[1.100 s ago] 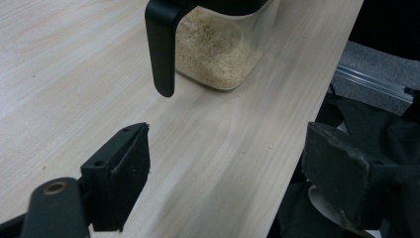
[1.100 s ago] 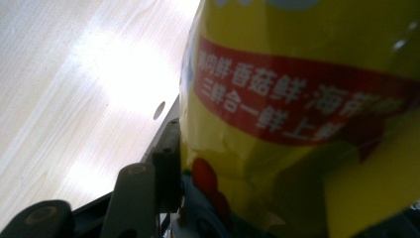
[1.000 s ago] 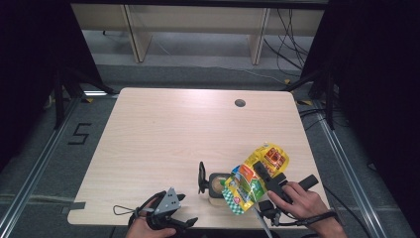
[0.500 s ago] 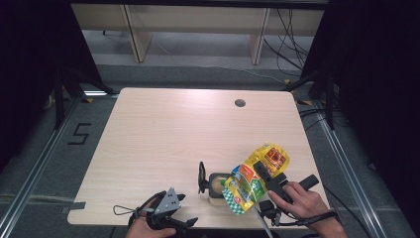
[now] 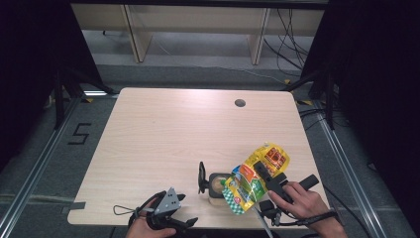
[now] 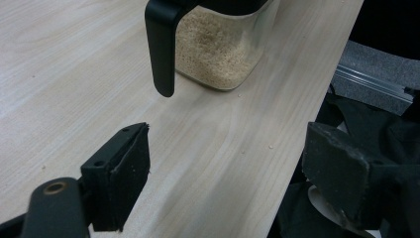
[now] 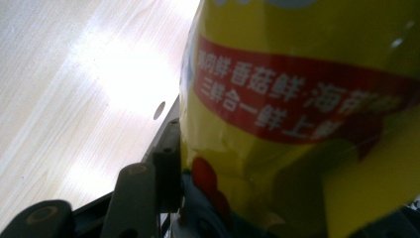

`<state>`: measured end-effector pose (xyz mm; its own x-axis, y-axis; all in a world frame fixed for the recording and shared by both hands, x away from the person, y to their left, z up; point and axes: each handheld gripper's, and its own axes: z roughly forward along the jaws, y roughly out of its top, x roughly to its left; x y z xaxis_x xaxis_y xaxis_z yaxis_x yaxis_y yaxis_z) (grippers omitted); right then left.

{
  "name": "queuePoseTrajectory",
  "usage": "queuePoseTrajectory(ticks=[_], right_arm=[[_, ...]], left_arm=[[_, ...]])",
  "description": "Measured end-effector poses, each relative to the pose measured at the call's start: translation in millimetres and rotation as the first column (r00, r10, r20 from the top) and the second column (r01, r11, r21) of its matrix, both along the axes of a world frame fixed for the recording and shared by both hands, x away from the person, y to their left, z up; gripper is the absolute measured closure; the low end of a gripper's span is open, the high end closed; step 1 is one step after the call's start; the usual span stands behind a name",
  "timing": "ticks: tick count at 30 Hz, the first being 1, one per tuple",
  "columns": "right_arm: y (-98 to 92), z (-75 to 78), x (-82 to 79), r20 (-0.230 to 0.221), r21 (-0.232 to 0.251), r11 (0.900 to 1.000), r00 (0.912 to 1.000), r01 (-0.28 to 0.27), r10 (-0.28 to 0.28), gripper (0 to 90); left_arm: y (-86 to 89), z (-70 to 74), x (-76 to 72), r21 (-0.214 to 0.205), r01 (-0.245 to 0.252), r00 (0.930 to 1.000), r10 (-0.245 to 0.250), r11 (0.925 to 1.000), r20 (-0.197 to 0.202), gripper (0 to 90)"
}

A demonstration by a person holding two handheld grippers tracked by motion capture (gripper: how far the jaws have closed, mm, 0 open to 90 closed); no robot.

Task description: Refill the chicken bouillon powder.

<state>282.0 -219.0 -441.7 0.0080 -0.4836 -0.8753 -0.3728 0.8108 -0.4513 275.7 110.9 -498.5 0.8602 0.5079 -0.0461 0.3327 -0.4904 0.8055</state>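
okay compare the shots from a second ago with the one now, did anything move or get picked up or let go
Nothing visibly changed. The right claw is still clamped on the yellow snack bag, tilted over the clear container of grains. The left claw is still open and empty near the table's front edge, and the container has not shifted.

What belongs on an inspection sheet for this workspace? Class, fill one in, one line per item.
Surface: wooden table, round hole near far edge.
Job's things: yellow bag tilted over clear jar of pale grains with black handle.
Clutter: a few stray grains beside the jar.
Grippers: right gripper shut on the bag; left gripper open, jaws apart, holding nothing.
Cables: loop trailing from left gripper.
Surroundings: grey floor, "5" mark, table legs behind.
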Motion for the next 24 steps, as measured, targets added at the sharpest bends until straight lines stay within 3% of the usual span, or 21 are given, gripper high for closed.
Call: queuePoseTrajectory(ticks=[10, 12, 14, 17, 19, 21, 23, 24], right_arm=[[-0.7, 0.0, -0.2, -0.003, 0.01, 0.9999, 1.0, 0.007, -0.007, 52.5], [-1.0, 0.0, -0.2, 0.0, 0.018, 0.9998, 1.0, 0.004, -0.004, 52.5], [-1.2, 0.2, -0.5, -0.004, 0.022, 0.9997, 1.0, 0.009, -0.008, 52.5], [-1.4, 0.2, -0.5, -0.005, 0.023, 0.9997, 0.9999, 0.009, -0.009, 52.5], [-1.9, 0.0, -0.1, -0.007, 0.033, 0.9994, 1.0, 0.005, -0.004, 52.5], [-2.4, 0.1, 0.0, -0.009, 0.034, 0.9994, 0.9999, 0.006, -0.006, 52.5], [-2.5, 1.8, 0.6, -0.015, 0.016, 0.9999, 0.9999, -0.002, 0.002, 52.6], [-2.7, 2.0, 0.7, -0.024, 0.025, 0.9997, 0.9997, 0.0, 0.0, 52.6]], left_arm=[[0.2, -0.1, 0.1, 0.004, 0.0, 1.0, 0.0, 1.0, 0.007, 18.3], [-0.5, -0.4, -1.0, -0.006, -0.013, 0.9999, 0.013, 0.9999, -0.01, 18.3], [0.2, -0.1, 0.1, 0.004, -0.001, 1.0, 0.001, 1.0, 0.005, 18.3], [-0.4, -0.5, -1.3, -0.005, -0.019, 0.9998, 0.019, 0.9998, -0.011, 18.3], [0.0, 0.0, 0.1, 0.0, 0.0, 1.0, 0.0, 1.0, 0.002, 18.3], [-0.7, -0.7, -1.3, -0.013, -0.016, 0.9997, 0.016, 0.9998, -0.016, 18.3], [0.1, 0.0, 0.2, 0.001, 0.002, 1.0, -0.002, 1.0, 0.003, 18.3], [-0.4, -0.7, -1.2, -0.008, -0.017, 0.9998, 0.017, 0.9998, -0.013, 18.3]])
